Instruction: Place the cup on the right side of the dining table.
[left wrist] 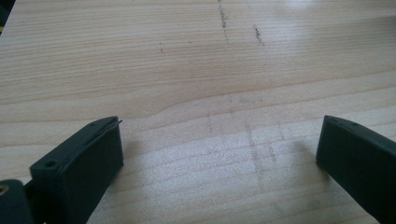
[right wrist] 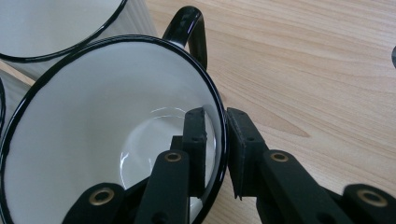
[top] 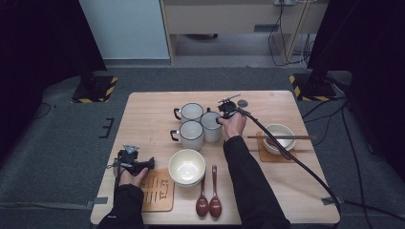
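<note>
From the high view, my right gripper (top: 224,114) sits at the white enamel mug with the black rim (top: 211,126), the rightmost of three clustered mid-table on the pale wooden table (top: 143,109); my left gripper (top: 136,163) rests near the front edge. In the left gripper view, my jaws stand wide apart over bare wood, holding nothing. In the right gripper view, my jaws pinch the mug's wall (right wrist: 93,126), one inside, one outside; gripping looks done, lifting and placing remain.
</note>
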`<state>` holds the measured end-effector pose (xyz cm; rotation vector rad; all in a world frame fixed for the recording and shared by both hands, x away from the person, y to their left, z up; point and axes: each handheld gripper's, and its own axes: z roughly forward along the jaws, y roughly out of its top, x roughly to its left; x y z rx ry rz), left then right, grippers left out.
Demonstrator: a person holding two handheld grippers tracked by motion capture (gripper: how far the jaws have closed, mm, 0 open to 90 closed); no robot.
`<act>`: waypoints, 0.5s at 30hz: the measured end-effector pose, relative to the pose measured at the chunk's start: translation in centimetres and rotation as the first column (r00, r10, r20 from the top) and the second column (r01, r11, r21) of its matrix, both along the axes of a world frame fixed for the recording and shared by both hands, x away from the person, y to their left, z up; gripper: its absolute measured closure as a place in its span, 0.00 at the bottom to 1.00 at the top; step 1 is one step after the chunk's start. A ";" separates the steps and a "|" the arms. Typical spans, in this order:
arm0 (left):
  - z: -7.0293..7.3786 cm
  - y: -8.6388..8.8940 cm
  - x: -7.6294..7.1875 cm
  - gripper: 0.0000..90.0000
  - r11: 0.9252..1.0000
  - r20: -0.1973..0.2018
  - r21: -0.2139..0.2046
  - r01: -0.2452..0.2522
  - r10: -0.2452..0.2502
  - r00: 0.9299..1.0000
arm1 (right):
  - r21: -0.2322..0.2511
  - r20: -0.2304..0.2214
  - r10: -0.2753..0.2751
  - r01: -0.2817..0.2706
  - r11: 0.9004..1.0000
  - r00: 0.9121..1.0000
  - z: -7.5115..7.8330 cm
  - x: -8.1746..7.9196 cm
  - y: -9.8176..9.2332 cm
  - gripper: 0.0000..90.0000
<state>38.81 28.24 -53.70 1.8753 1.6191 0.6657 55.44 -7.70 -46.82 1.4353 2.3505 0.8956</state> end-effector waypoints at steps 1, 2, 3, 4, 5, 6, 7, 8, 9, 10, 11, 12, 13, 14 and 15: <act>0.0 0.0 0.0 0.00 1.000 0.000 0.000 0.000 0.000 1.000 | -0.010 0.000 0.004 -0.004 1.000 1.000 0.0 0.0 0.1 0.88; 0.0 0.0 0.0 0.00 1.000 0.000 0.000 0.000 0.000 1.000 | -0.018 -0.002 0.004 -0.004 1.000 1.000 0.1 0.0 0.2 0.88; 0.0 0.0 0.0 0.00 1.000 0.000 0.000 0.000 0.000 1.000 | -0.021 -0.007 0.004 -0.004 1.000 1.000 0.1 0.1 0.2 0.88; 0.0 0.0 0.0 0.00 1.000 0.000 0.000 0.000 0.000 1.000 | -0.024 -0.009 0.006 -0.007 1.000 1.000 0.1 0.1 0.2 0.88; 0.0 0.0 0.0 0.00 1.000 0.000 0.000 0.000 0.000 1.000 | -0.027 -0.013 0.004 -0.004 1.000 1.000 0.1 0.1 0.3 0.88; 0.0 0.0 0.0 0.00 1.000 0.000 0.000 0.000 0.000 1.000 | -0.037 -0.014 0.010 -0.010 0.999 1.000 0.1 0.2 0.3 0.88; 0.0 0.0 0.0 0.00 1.000 0.000 0.000 0.000 0.000 1.000 | -0.052 -0.008 0.016 -0.017 0.999 1.000 0.2 0.2 0.5 0.89; 0.0 0.0 0.0 0.00 1.000 0.000 0.000 0.000 0.000 1.000 | -0.066 -0.006 0.024 -0.024 0.998 1.000 0.2 0.2 0.6 0.89; 0.0 0.0 0.0 0.00 1.000 0.000 0.000 0.000 0.000 1.000 | -0.077 -0.008 0.028 -0.029 0.997 1.000 0.3 0.2 0.7 0.89; 0.0 0.0 0.0 0.00 1.000 0.000 0.000 0.000 0.000 1.000 | -0.081 -0.011 0.030 -0.031 0.996 0.999 0.3 0.2 0.7 0.90; 0.0 0.0 0.0 0.00 1.000 0.000 0.000 0.000 0.000 1.000 | -0.082 -0.013 0.033 -0.034 0.996 0.999 0.3 0.3 0.7 0.90; 0.0 0.0 0.0 0.00 1.000 0.000 0.000 0.000 0.000 1.000 | -0.085 -0.010 0.042 -0.042 0.995 0.999 0.3 0.3 0.7 0.90; 0.0 0.0 0.0 0.00 1.000 0.000 0.000 0.000 0.000 1.000 | -0.082 -0.013 0.041 -0.041 0.996 0.999 0.4 0.3 0.6 0.90; 0.0 0.0 0.0 0.00 1.000 0.000 0.000 0.000 0.000 1.000 | -0.081 -0.014 0.042 -0.043 0.996 0.999 0.4 0.3 0.6 0.90; 0.0 0.0 0.0 0.00 1.000 0.000 0.000 0.000 0.000 1.000 | -0.081 -0.012 0.045 -0.046 0.996 0.999 0.5 0.3 0.6 0.90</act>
